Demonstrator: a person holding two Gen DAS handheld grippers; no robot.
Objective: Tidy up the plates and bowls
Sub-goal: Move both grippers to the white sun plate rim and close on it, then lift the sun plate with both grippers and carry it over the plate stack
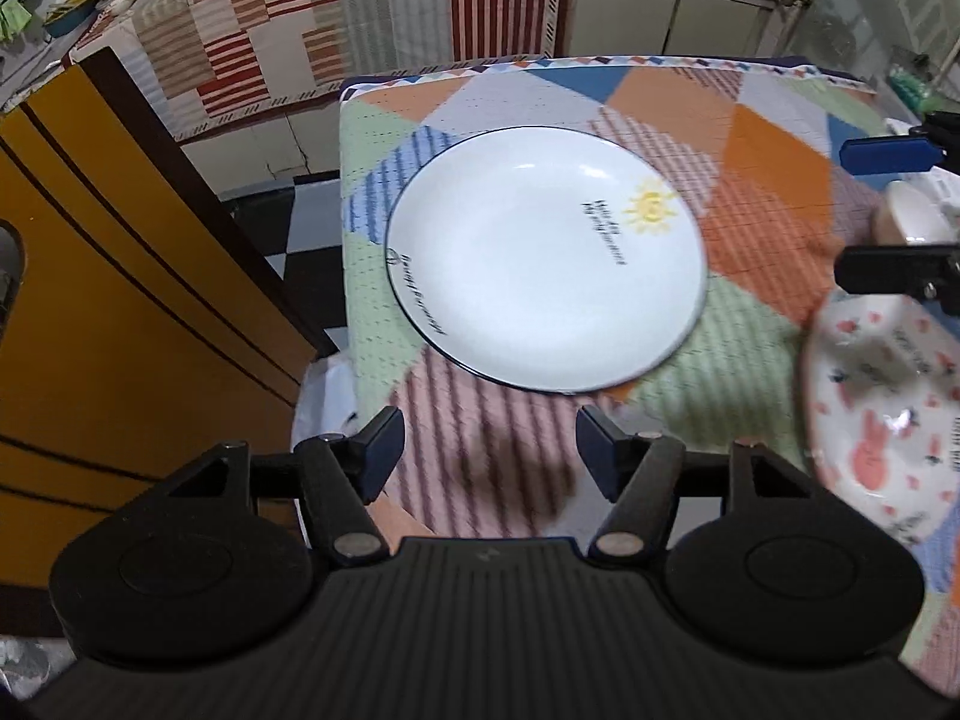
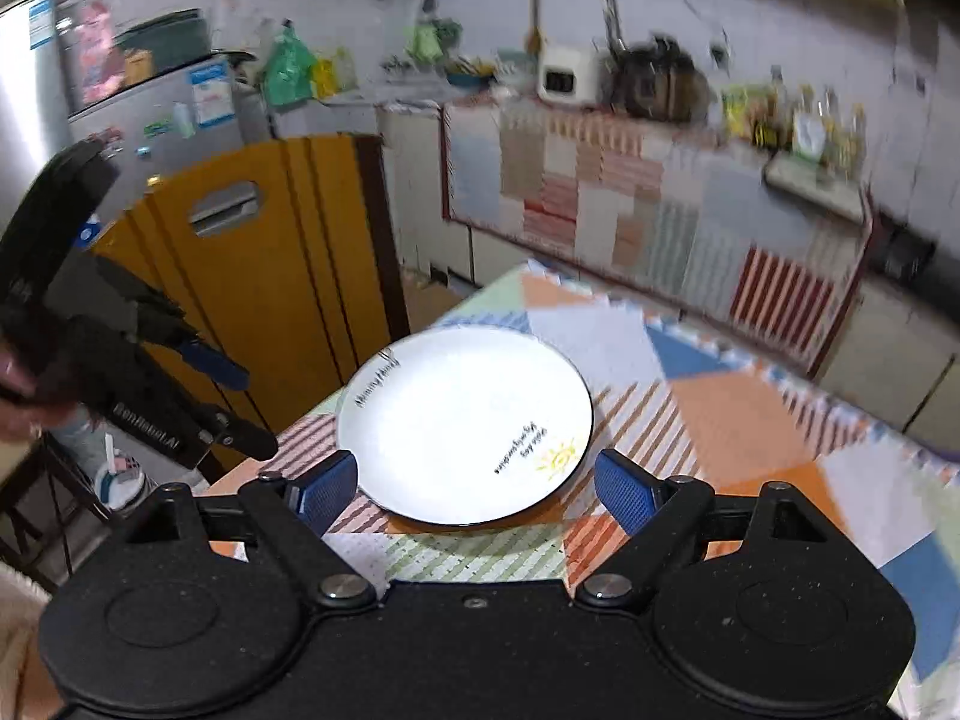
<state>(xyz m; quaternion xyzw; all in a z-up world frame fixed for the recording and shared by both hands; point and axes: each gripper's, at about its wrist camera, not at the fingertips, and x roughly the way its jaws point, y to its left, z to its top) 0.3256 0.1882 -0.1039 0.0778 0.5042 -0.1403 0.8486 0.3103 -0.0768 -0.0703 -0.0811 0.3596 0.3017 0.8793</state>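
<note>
A white plate (image 1: 543, 258) with a dark rim and a yellow sun print lies on the patchwork tablecloth (image 1: 762, 144); it also shows in the right wrist view (image 2: 462, 426). My left gripper (image 1: 489, 450) is open and empty, above the cloth just short of the plate's near edge. My right gripper (image 2: 474, 489) is open and empty, its jaws to either side of the plate's near rim. It shows at the right edge of the left wrist view (image 1: 888, 210). A small bowl (image 1: 882, 414) with pink rabbit prints sits at the right. A cream bowl (image 1: 912, 213) lies behind it.
A yellow folding table (image 1: 120, 300) leans to the left of the table. A counter with a striped patchwork cloth (image 1: 270, 30) and kitchenware runs along the back. The left gripper shows at the left in the right wrist view (image 2: 198, 402). A fridge (image 2: 120, 90) stands far left.
</note>
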